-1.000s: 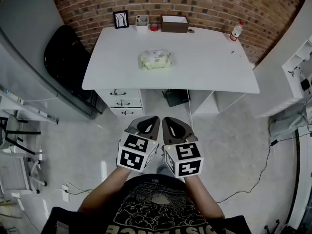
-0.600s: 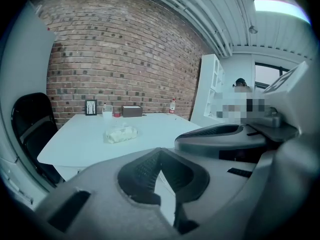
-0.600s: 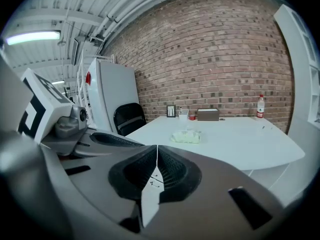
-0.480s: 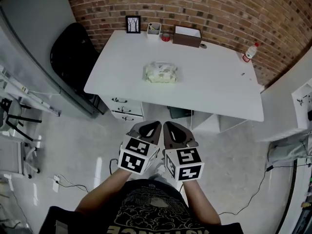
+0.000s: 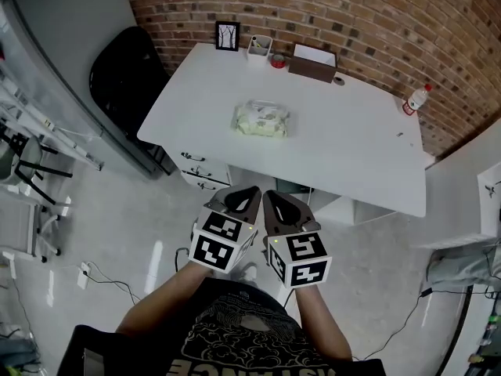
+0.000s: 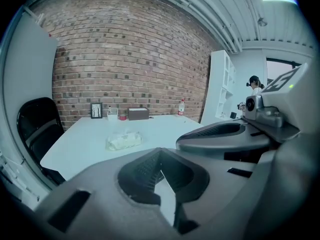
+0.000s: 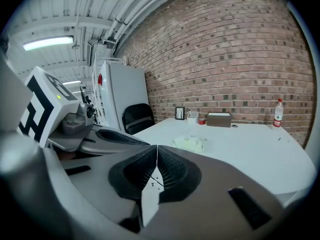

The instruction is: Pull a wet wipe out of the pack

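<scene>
I hold my left gripper (image 5: 239, 197) and right gripper (image 5: 275, 202) side by side before my chest, over the floor (image 5: 133, 233) and short of the near edge of the white table (image 5: 352, 155). Each has its jaws pressed together with nothing between them. The wet wipe pack (image 5: 261, 120) lies flat near the table's middle, well apart from both grippers, with bare tabletop all round it. Along the far edge, by the brick wall (image 5: 376, 22), stand a picture frame (image 5: 228, 35), a cup (image 5: 261, 46) and a brown box (image 5: 311, 63). A bottle (image 5: 415, 99) stands at the far right corner. A black chair (image 5: 125, 73) sits off the table's left edge.
</scene>
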Available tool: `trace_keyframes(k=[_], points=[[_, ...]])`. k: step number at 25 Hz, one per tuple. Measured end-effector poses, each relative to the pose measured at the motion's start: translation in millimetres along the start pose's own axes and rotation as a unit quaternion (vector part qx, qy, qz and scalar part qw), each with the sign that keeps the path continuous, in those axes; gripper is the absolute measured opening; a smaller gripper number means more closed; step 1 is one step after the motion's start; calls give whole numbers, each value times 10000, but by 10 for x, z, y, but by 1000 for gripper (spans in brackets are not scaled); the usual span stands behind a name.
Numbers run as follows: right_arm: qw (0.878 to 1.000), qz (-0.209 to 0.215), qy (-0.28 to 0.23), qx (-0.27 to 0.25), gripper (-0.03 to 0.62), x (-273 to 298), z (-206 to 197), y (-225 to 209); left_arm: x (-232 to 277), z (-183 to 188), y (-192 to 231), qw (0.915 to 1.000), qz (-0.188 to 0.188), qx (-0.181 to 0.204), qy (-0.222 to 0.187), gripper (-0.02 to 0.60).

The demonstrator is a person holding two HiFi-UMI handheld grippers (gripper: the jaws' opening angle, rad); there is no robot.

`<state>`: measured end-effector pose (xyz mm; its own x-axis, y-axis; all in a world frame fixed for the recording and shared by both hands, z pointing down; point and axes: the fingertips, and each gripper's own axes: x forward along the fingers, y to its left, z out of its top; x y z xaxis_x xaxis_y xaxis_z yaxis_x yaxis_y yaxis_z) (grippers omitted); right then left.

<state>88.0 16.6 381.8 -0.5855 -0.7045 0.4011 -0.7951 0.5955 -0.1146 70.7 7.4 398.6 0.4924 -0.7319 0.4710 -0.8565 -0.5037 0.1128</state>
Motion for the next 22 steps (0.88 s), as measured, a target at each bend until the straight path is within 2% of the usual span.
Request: trace_keyframes(k=[7, 15, 22], points=[[10000, -20, 15, 47, 17, 80, 51, -96, 89, 87, 109, 9999, 103, -36, -38, 11], [9997, -210, 84, 83, 18, 343, 164, -299, 360, 218, 316, 10000, -71, -18, -32, 11], [9989, -387, 189, 164, 18, 779, 311, -518, 686, 390, 663, 9997, -260, 4, 1, 11]])
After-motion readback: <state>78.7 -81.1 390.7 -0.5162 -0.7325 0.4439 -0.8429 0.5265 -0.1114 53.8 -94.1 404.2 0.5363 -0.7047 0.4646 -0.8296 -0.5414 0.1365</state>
